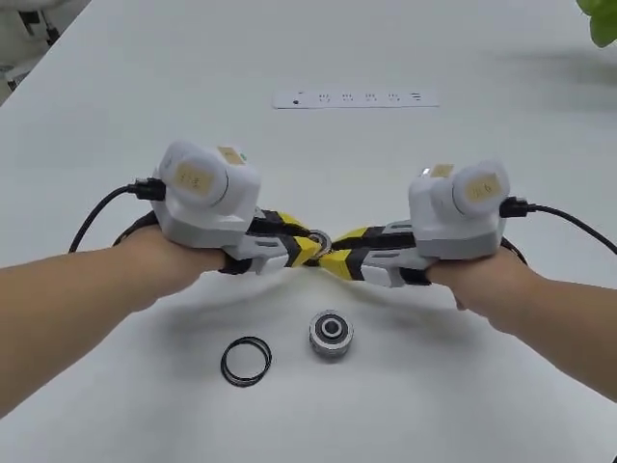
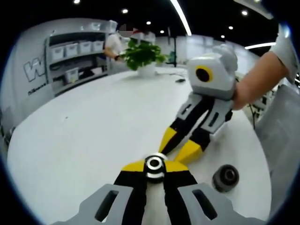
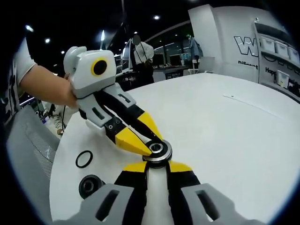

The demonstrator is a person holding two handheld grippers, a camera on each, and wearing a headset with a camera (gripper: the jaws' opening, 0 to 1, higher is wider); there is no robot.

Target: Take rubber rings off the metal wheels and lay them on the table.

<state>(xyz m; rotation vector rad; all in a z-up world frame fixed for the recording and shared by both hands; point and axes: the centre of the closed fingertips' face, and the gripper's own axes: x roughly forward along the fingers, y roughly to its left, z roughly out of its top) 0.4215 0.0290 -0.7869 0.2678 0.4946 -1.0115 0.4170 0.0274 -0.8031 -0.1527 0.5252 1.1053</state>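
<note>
Left gripper and right gripper both pinch tight on one small silver metal wheel, held above white table. Likely one steadies while the other peels. Black rubber ring lies near-left.

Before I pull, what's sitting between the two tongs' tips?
A metal wheel, held where the left tongs and right tongs meet; the head view and both gripper views show it.

held wheel: polished metal
lying wheel: shiny metal, rubber band
ring: matt black rubber
table: smooth matt white
</note>
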